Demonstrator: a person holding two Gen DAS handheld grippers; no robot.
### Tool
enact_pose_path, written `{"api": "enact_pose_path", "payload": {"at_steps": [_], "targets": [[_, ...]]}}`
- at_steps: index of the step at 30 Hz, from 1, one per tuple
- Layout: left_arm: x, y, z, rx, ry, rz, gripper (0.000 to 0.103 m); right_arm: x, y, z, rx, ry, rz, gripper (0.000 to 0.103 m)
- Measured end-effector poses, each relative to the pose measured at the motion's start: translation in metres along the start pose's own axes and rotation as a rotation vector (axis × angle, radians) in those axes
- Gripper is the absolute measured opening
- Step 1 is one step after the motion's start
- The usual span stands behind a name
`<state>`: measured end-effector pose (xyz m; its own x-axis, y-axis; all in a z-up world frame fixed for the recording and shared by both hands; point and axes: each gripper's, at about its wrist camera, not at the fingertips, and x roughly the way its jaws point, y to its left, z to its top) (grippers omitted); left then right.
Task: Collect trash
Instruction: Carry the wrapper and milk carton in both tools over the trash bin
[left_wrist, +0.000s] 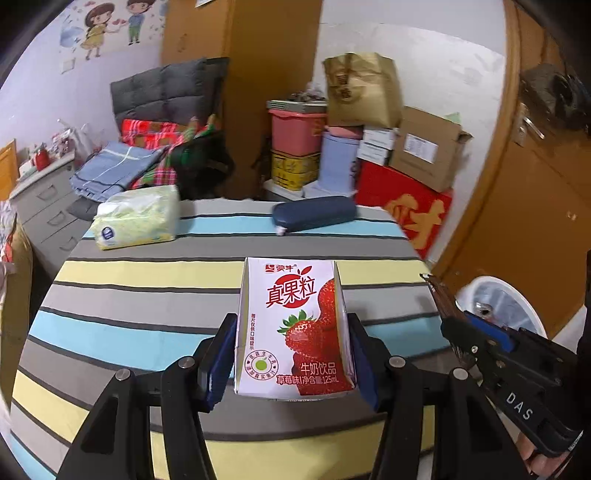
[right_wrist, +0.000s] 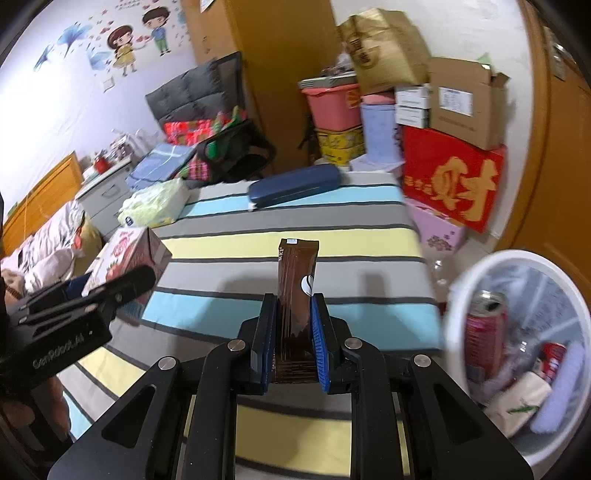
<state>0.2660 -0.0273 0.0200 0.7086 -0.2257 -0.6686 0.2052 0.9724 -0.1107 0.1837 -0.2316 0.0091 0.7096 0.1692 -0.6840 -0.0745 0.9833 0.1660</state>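
Left wrist view: the left gripper (left_wrist: 291, 354) clamps a strawberry milk carton (left_wrist: 293, 328) above the striped table (left_wrist: 147, 295).

Right wrist view: the right gripper (right_wrist: 293, 343) pinches a brown snack wrapper (right_wrist: 295, 295) — swing it right over the white trash bin (right_wrist: 517, 325), then release squarely inside.

Left gripper (left_wrist: 291, 354): jaws closed on a carton (left_wrist: 293, 328), blue pads (left_wrist: 218, 373) pressed to both sides – carton upright, held above the table. Right gripper (right_wrist: 293, 343): jaws closed narrow on a brown sachet (right_wrist: 295, 302), sachet standing upright btwn pads. Both grippers level, pointing fwd, side by side – left one visible at left edge of right view. Hands mostly out of frame.
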Motion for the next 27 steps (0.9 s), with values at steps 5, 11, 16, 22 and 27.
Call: {"api": "enact_pose_path", "payload": {"at_steps": [5,11,16,22,27], "targets": [[-0.016,-0.039,-0.003,0.028,-0.022,-0.054,0.057,-0.021,-0.020,-0.003,0.021,-0.034,-0.031,0.019],[-0.030,-0.089,-0.004,0.078,-0.046,-0.111,0.057,-0.045,-0.052,-0.006,0.067,-0.069,-0.065,0.019],[-0.033,-0.130,-0.006,0.112,-0.047,-0.162,0.057,-0.063,-0.082,-0.011,0.104,-0.093,-0.114,0.019],[-0.026,-0.173,-0.012,0.152,-0.030,-0.205,0.057,-0.081,-0.115,-0.019,0.142,-0.107,-0.165,0.019],[-0.017,-0.209,-0.019,0.186,-0.001,-0.258,0.057,-0.088,-0.140,-0.026,0.190,-0.104,-0.199,0.019]]}}
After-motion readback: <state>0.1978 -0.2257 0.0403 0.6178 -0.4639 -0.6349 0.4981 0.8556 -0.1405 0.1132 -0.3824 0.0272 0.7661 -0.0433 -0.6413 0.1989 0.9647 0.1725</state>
